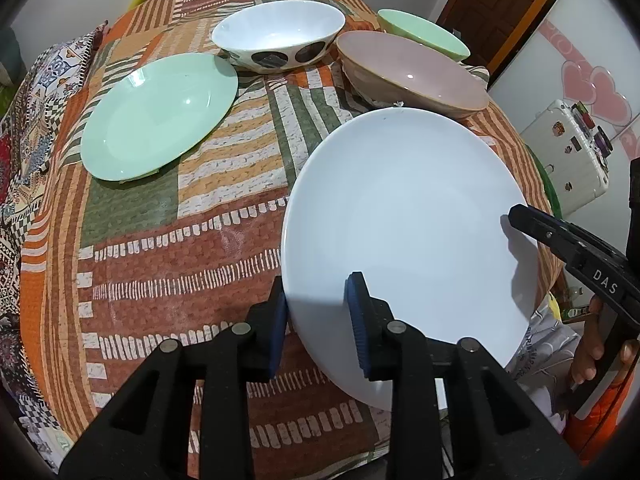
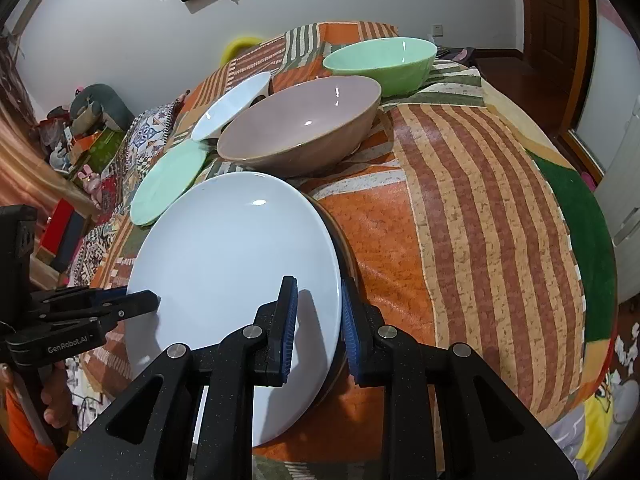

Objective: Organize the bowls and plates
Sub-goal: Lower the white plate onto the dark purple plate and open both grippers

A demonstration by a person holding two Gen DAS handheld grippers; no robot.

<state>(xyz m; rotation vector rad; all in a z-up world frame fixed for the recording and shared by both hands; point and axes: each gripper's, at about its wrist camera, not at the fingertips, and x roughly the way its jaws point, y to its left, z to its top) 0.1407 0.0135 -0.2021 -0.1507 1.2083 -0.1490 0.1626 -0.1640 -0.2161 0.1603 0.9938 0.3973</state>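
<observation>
A white plate (image 1: 408, 240) (image 2: 236, 264) hangs tilted over the near part of the table, and a dark edge shows under its right rim. My right gripper (image 2: 318, 320) (image 1: 520, 218) is shut on that right rim. My left gripper (image 1: 318, 320) (image 2: 138, 298) straddles the left rim, one finger over the plate and one under, standing open with a gap at the pads. Behind lie a mint green plate (image 1: 156, 116) (image 2: 172, 180), a white bowl with dark spots (image 1: 276, 36) (image 2: 232, 104), a pink bowl (image 1: 408, 72) (image 2: 300, 128) and a green bowl (image 1: 424, 34) (image 2: 384, 60).
A patterned orange, green and white cloth (image 1: 180, 260) (image 2: 480, 200) covers the table. A white suitcase (image 1: 568, 160) stands past its right edge, near a wooden door (image 2: 560, 40). Toys and boxes (image 2: 80, 120) crowd the far left. A hand (image 1: 592, 344) holds the right gripper's handle.
</observation>
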